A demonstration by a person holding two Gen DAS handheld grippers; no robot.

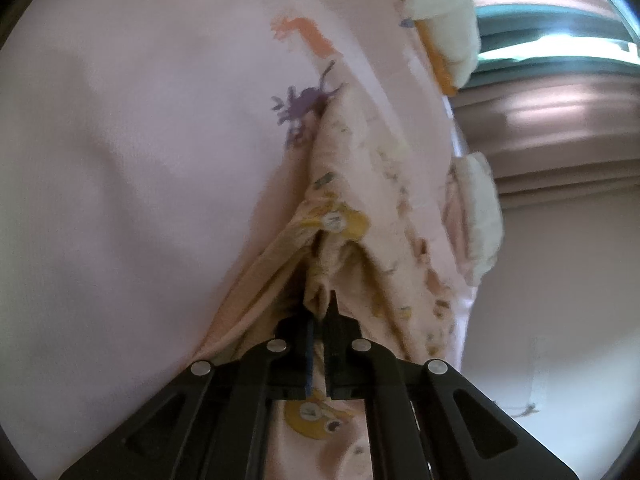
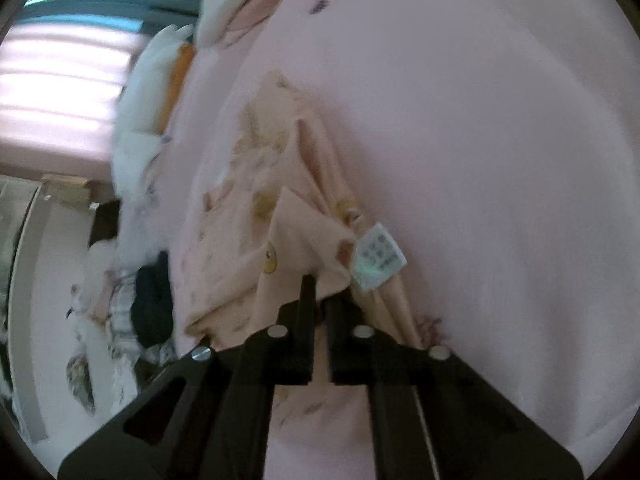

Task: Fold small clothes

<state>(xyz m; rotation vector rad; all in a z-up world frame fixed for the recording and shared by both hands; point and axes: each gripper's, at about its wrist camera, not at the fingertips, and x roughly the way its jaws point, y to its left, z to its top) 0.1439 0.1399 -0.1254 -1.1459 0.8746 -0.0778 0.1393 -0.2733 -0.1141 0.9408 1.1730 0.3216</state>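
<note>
A small peach garment (image 1: 352, 184) printed with little yellow animals lies bunched on a pale pink sheet (image 1: 140, 200). In the left wrist view my left gripper (image 1: 322, 304) is shut on a gathered fold of that garment, with cloth squeezed between the black fingers. The right wrist view shows the same peach garment (image 2: 256, 184) with a white care label (image 2: 378, 258) sticking out. There my right gripper (image 2: 318, 300) is shut on the garment's edge just below the label.
White padded items with an orange strip (image 1: 444, 12) lie at the sheet's far edge. A heap of other clothes, one dark (image 2: 152, 304), sits to the left in the right wrist view. Pink slatted blinds (image 2: 56, 80) stand behind.
</note>
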